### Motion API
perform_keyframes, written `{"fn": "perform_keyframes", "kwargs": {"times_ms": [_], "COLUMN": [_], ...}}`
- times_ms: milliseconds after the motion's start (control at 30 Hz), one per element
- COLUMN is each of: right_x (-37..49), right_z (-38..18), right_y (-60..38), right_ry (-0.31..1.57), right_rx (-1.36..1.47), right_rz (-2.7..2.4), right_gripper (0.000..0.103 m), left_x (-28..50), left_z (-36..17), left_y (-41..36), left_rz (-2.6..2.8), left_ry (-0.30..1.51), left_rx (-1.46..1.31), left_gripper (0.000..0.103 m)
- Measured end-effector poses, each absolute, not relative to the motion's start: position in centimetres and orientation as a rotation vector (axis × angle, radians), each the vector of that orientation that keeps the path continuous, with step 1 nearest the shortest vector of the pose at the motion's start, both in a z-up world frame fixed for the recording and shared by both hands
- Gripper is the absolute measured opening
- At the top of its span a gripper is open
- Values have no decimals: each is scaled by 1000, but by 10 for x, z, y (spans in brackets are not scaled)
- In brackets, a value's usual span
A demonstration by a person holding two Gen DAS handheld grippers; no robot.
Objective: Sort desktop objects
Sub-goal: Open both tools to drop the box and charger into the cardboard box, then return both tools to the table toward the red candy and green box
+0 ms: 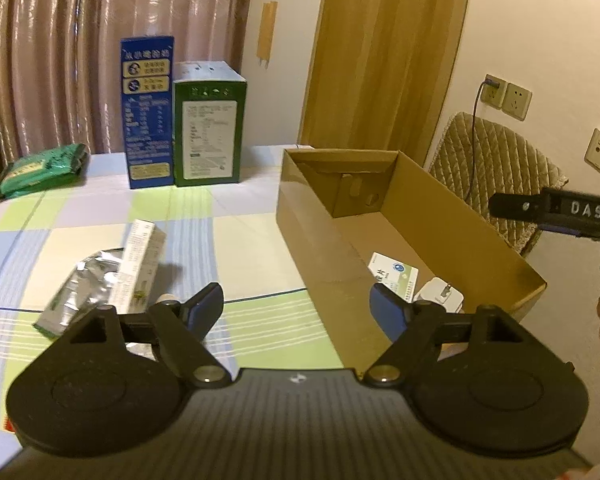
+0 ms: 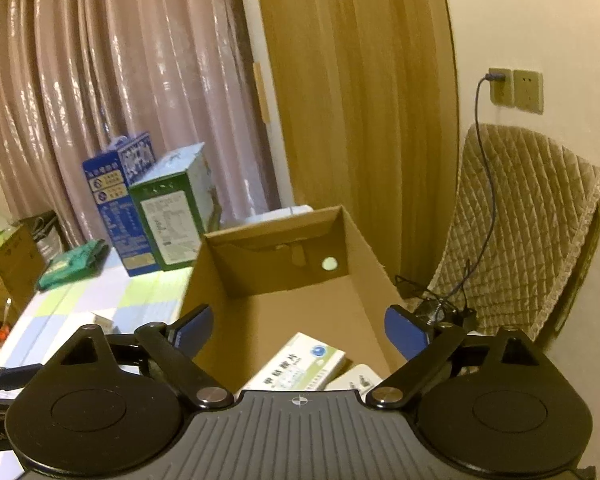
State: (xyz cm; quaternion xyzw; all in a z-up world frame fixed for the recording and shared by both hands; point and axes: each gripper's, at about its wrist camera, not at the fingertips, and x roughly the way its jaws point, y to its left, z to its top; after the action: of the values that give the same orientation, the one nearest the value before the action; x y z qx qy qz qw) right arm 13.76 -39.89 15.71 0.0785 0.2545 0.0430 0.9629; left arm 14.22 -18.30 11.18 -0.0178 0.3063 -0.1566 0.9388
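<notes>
— Both claws stand released: the left gripper (image 1: 298, 306) hangs over the near wall of the cardboard box (image 1: 316, 240) with nothing between its blue pads, and the right gripper (image 2: 298, 330) hovers over the box's inside, jaws wide and just as bare

— So where is the sorted stuff?

— Two things lie flat on the box floor, close together at the near end: a white-and-green medicine carton (image 2: 300, 364) and a white plug adapter (image 1: 440, 298) just beside it. That end is nearest the hands, likely the easiest drop

— And what's left?

— A slim white carton (image 1: 140, 268) and a crumpled foil pouch (image 1: 82, 292) touching on the checked tablecloth (image 1: 240, 232), left of the box. My guess: the left claw goes there next
</notes>
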Motion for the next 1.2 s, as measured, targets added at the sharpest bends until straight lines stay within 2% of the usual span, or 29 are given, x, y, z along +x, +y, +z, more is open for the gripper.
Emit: {"fn": "perform_keyframes", "kwargs": {"times_ms": [233, 500, 867, 1200], "right_x": [116, 97, 85, 86], "right_z": [180, 185, 155, 107], "right_y": [-367, -315, -248, -200], "right_ry": [479, 482, 554, 633], "right_rx": [179, 162, 115, 57], "right_rz": [162, 288, 413, 483], "right_gripper": [101, 101, 101, 101], "left_x": [119, 90, 60, 61], "left_z": [123, 130, 107, 67], "left_y": [-143, -79, 4, 33], "left_rz": [-271, -177, -48, -69], "left_ry": [604, 597, 647, 708], "left_rx": [-25, -4, 57, 64], "left_gripper": [87, 102, 102, 102]}}
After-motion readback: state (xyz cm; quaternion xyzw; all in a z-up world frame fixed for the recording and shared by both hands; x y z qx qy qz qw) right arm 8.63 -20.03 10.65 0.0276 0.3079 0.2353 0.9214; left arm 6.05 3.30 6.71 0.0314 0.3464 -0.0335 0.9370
